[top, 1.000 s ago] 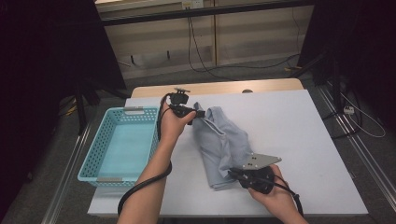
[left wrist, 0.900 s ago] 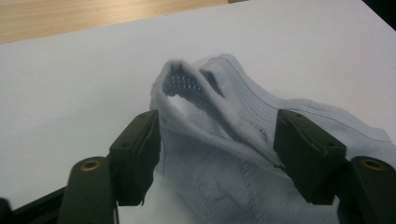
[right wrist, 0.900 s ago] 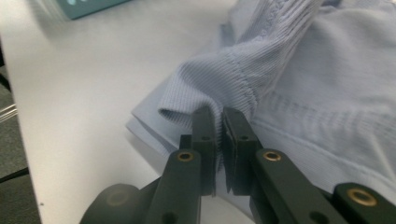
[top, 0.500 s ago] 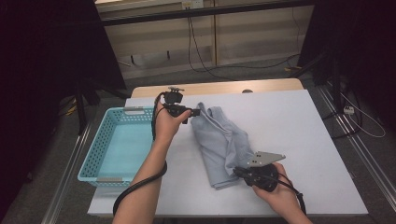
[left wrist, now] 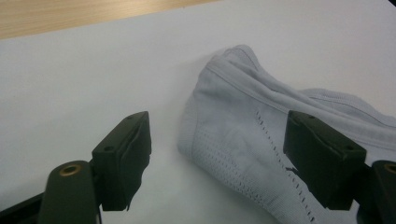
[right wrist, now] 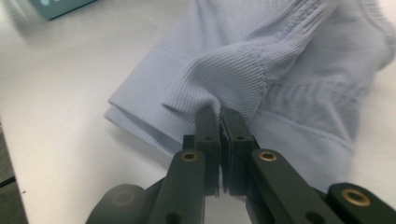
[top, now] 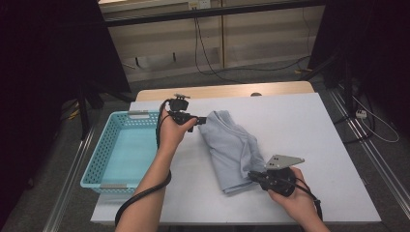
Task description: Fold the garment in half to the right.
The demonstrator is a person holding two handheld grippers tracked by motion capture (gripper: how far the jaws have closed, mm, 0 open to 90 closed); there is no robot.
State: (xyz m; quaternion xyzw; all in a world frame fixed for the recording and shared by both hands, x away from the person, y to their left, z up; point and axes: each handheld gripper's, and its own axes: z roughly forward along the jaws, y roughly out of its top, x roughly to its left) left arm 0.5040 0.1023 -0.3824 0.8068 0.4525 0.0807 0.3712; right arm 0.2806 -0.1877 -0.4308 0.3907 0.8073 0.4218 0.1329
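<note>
The right gripper (top: 255, 176) is clamped on a fold at the ribbed hem of the pale blue-grey knitted garment (top: 232, 147). The left gripper (top: 202, 120) has just been opening; its jaws stand wide, the garment's far corner between them, unpinched. The garment lies folded mid white tabletop (top: 309, 125), just right of the turquoise perforated plastic basket (top: 92, 166). Judged light, limp and stretchy, it will sag; grip through all layers at the ribbed edges.

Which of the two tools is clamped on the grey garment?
The right tool, pinching the grey garment at its near end; the left tool stands open.
</note>
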